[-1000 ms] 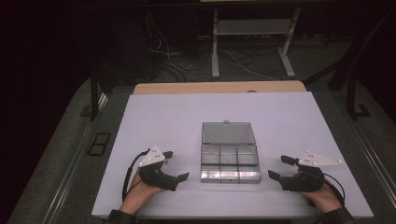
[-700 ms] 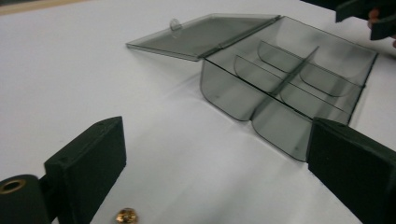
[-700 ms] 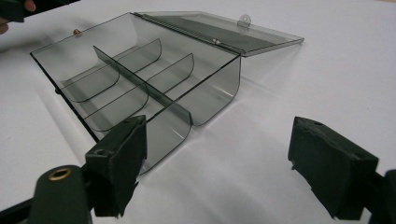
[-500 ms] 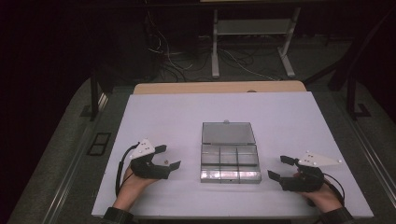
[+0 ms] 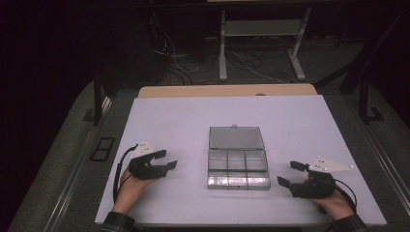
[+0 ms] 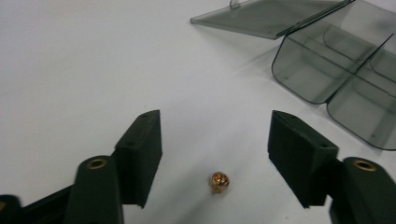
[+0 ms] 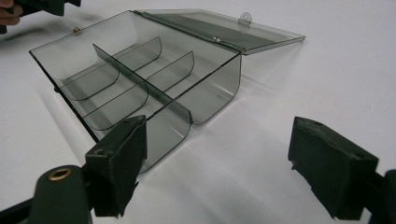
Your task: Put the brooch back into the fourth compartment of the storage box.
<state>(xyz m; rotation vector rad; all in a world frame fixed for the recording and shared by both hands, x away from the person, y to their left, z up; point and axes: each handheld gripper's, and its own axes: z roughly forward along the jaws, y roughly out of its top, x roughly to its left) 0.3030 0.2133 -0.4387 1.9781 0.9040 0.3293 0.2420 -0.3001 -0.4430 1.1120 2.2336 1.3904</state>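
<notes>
**No legible text**

No lettering, label, brand, number or sign can be read in any of the three views.
</notes>
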